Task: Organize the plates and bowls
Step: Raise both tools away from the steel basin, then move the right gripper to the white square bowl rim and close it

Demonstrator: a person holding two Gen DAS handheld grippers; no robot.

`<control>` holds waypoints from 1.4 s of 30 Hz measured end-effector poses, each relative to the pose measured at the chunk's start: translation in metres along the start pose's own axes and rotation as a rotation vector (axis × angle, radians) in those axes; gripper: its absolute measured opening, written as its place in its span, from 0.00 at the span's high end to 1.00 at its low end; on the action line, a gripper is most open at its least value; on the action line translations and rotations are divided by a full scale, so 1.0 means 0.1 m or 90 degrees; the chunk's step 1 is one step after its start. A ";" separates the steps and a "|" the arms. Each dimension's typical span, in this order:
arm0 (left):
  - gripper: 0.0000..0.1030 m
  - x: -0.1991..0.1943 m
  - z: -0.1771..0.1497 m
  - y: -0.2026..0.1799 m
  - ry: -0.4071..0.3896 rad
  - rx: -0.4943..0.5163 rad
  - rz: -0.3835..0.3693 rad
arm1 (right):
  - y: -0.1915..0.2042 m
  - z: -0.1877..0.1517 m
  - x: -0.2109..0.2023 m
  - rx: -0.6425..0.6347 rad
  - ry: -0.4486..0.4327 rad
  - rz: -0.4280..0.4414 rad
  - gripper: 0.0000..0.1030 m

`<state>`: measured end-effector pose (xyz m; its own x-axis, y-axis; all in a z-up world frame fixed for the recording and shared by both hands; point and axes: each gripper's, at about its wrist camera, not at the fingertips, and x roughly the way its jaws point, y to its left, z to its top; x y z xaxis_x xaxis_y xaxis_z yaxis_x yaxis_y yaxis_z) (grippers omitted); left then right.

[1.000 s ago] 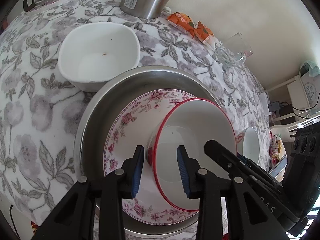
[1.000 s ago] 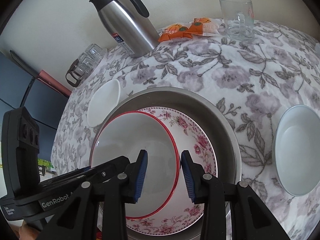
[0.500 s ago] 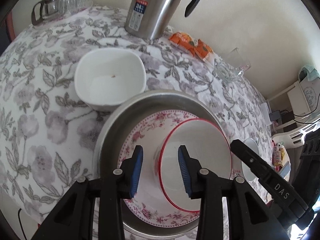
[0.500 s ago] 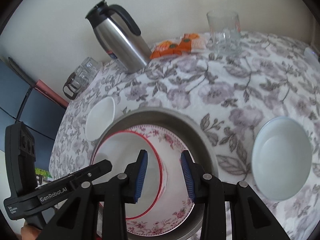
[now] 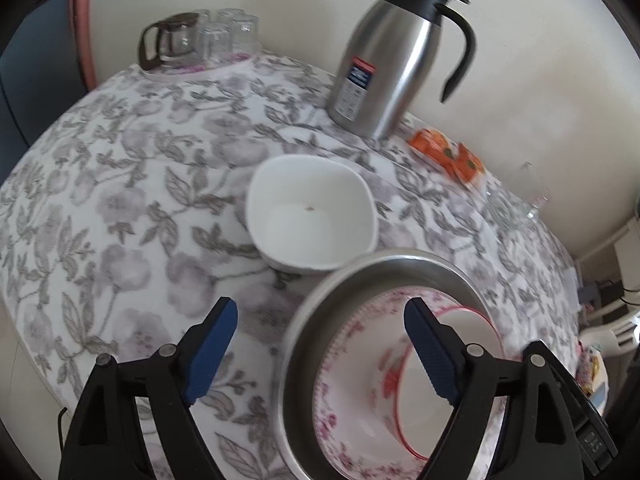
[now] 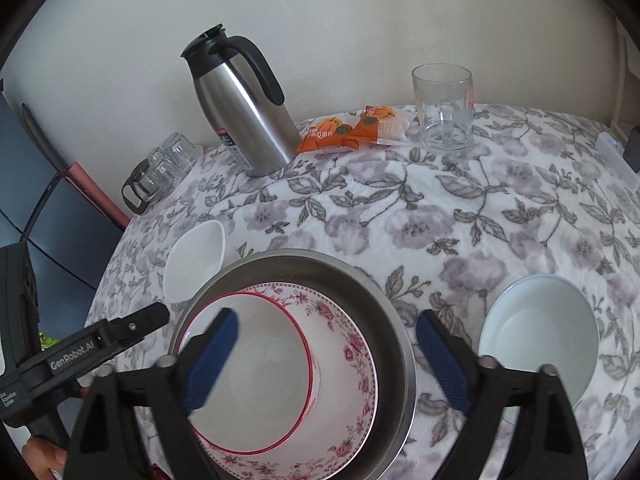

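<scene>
A red-rimmed white bowl (image 6: 256, 376) (image 5: 452, 384) rests inside a pink-flowered bowl (image 6: 352, 356) (image 5: 352, 364), and both sit in a steel pan (image 6: 360, 276) (image 5: 384, 264). My left gripper (image 5: 320, 354) hangs above the pan's left rim with its jaws opening and nothing pressed between them. My right gripper (image 6: 326, 358) is above the stacked bowls, its jaws also opening wide, touching nothing. A square white bowl (image 5: 312, 216) (image 6: 194, 266) stands just left of the pan. A round white bowl (image 6: 540, 336) lies to the right.
On the flowered tablecloth (image 6: 400, 216) at the back stand a steel thermos jug (image 6: 240, 100) (image 5: 396, 60), orange snack packets (image 6: 352, 130) (image 5: 448, 154), a glass mug (image 6: 442, 110), and a glass pot with several small glasses (image 5: 192, 38) (image 6: 160, 172). A wall rises behind the table.
Both grippers let go of the red-rimmed bowl's rim, spread wide and rose. The left gripper also swung away to the left, toward the square white bowl.
</scene>
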<state>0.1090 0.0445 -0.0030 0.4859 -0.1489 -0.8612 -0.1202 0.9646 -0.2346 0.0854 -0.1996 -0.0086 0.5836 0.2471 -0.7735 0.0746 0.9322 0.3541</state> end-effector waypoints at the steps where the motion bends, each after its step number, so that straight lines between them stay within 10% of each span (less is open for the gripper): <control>1: 0.16 -0.01 0.01 0.02 -0.010 -0.001 0.012 | 0.00 0.00 0.00 0.000 -0.001 -0.002 0.00; 10: 0.01 -0.19 0.10 0.11 -0.160 0.018 0.109 | 0.02 0.00 -0.06 -0.011 -0.040 -0.016 0.00; 21: 0.01 -0.33 0.28 0.21 -0.259 -0.018 0.080 | 0.15 0.07 -0.14 -0.025 -0.062 -0.021 0.00; 34: 0.01 0.07 0.49 0.63 -0.123 -0.131 -0.032 | 0.55 0.32 -0.03 -0.053 -0.048 -0.038 0.01; 42: 0.02 0.42 0.53 0.83 -0.048 -0.158 -0.072 | 0.99 0.49 0.36 -0.083 0.019 -0.027 0.27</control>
<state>0.1651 0.1298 -0.0351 0.5699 -0.2268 -0.7898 -0.2653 0.8589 -0.4381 0.1539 -0.1110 0.0244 0.5572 0.2126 -0.8027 -0.0076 0.9679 0.2511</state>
